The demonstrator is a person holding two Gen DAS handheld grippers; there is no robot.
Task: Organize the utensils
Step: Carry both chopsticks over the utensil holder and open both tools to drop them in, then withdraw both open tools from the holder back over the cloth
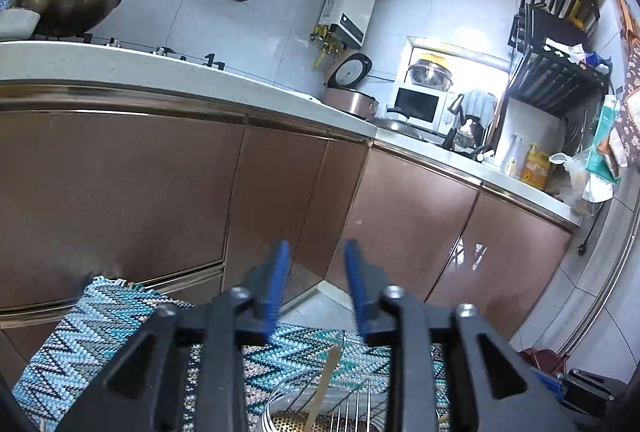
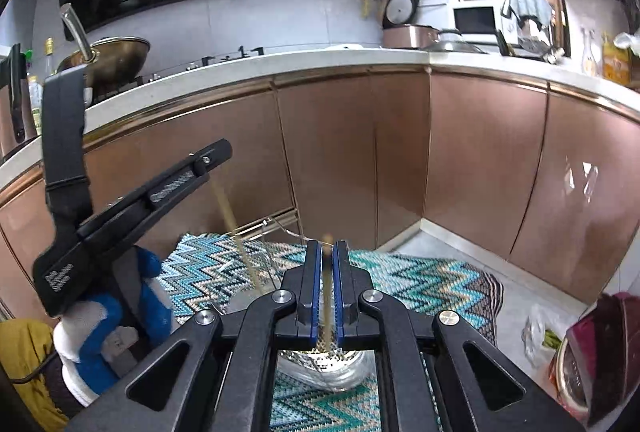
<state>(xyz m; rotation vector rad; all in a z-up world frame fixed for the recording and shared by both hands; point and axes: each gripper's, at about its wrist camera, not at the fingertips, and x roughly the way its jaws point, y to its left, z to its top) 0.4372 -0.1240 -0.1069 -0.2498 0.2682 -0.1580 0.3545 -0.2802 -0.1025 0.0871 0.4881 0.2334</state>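
Your right claw (image 2: 328, 264) is closed on a thin pale stick (image 2: 328, 296), probably a chopstick; it stands almost upright between the blue pads, and its top shows just above the tips. Below it you see the holder (image 2: 340, 364), a clear cup with a perforated metal insert, standing on the zigzag mat (image 2: 420, 284) on the floor in front of the brown cabinets (image 2: 480, 160). The lower end of the stick seems to be at the mouth of the holder or just inside it, but the claw hides the exact place, so I cannot tell if it is already seated. Your left claw (image 1: 316, 264) is open, with a clear gap between its pads, and it holds nothing; it hangs above the same holder (image 1: 296, 412), where a wooden piece (image 1: 324, 384) and some metal wires are visible at the bottom edge of the left view. In the right view the left tool is to the side of the holder, and a second pale stick (image 2: 232, 224) leans near it, blurred. I judge that the step in hand is putting this stick into the holder. The next move calls for keeping the stick vertical, lowering it until it is inside the insert, and then opening the right claw slowly so it does not tip out.
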